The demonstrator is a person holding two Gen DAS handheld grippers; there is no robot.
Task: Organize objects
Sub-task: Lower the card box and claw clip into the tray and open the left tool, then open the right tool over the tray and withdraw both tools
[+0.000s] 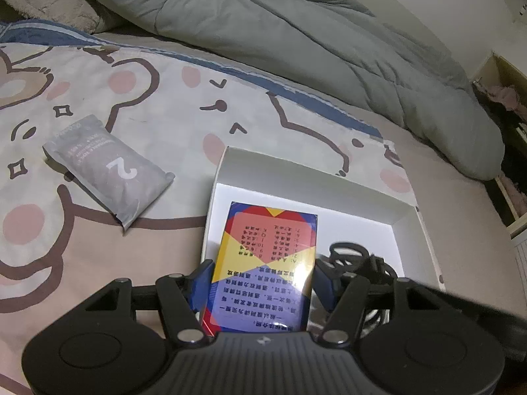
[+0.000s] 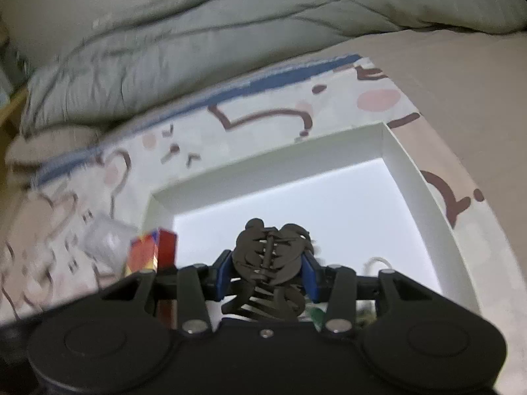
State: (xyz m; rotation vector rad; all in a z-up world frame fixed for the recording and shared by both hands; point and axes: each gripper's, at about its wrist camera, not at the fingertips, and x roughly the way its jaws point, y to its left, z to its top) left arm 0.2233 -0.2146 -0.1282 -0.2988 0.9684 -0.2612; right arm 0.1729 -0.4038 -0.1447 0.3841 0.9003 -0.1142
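The card box [image 1: 266,263], printed in red, yellow, blue and purple with small text, sits clamped between the blue pads of the left gripper [image 1: 263,276], its far end reaching over the near part of the white cardboard tray [image 1: 408,210]. In the right wrist view the same box [image 2: 154,250] shows at the tray's left edge, standing on end. The right gripper [image 2: 266,276] has its jaws closed fairly narrow on a black hair claw clip [image 2: 270,263], held over the white floor of the tray [image 2: 428,197]; from the left wrist view the clip [image 1: 349,253] appears just right of the card box, above the tray. A bit of white cable [image 2: 375,263] peeks up just behind the right gripper. Outside the tray, well to its left, a grey sachet marked "2" [image 1: 112,171] lies flat on the cartoon bear bedsheet [image 1: 98,263]. A grey-green duvet [image 1: 296,33] is heaped along the far side of the bed.
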